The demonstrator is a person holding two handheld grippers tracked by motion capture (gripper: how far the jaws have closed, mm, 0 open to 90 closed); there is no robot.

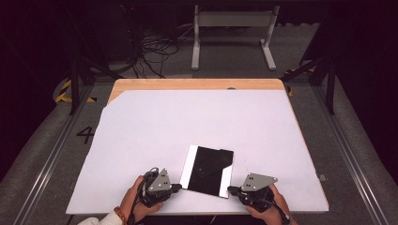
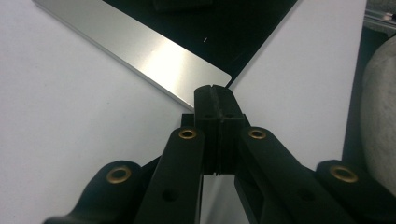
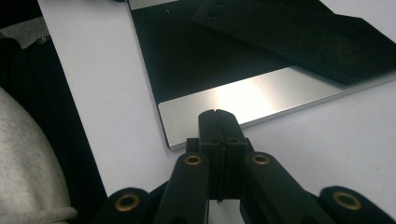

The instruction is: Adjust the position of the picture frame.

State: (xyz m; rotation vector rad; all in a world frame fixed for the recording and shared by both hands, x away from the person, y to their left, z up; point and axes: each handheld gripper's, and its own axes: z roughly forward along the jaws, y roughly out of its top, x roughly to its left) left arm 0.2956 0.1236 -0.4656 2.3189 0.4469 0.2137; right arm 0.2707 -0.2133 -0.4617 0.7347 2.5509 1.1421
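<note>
Worktop: we see a white sheet laid over a wooden worktop, whose bare wood shows along the far edge.
Plate: we have a flat black plate with silver strips down two opposite sides, lying slightly askew near the front edge of the sheet, between our two hands.
Black piece: in the right gripper view we spot a flat dark piece with small holes lying on the plate's black face and running past its edge.
Left gripper: our left gripper rests low on the sheet just beside the plate's left silver strip; in the left gripper view its tip sits right at the strip's near corner, and we cannot tell if it touches.
Left fingers: pressed tight together, and we see nothing between them.
Right gripper: our right gripper sits at the plate's near right corner; in the right gripper view its tip overlaps the edge of the silver strip.
Right fingers: closed flat against each other as well, and we see them gripping nothing.
Hands: we see each hand wrapped round its gripper at the front edge, a beaded band on the left wrist.
</note>
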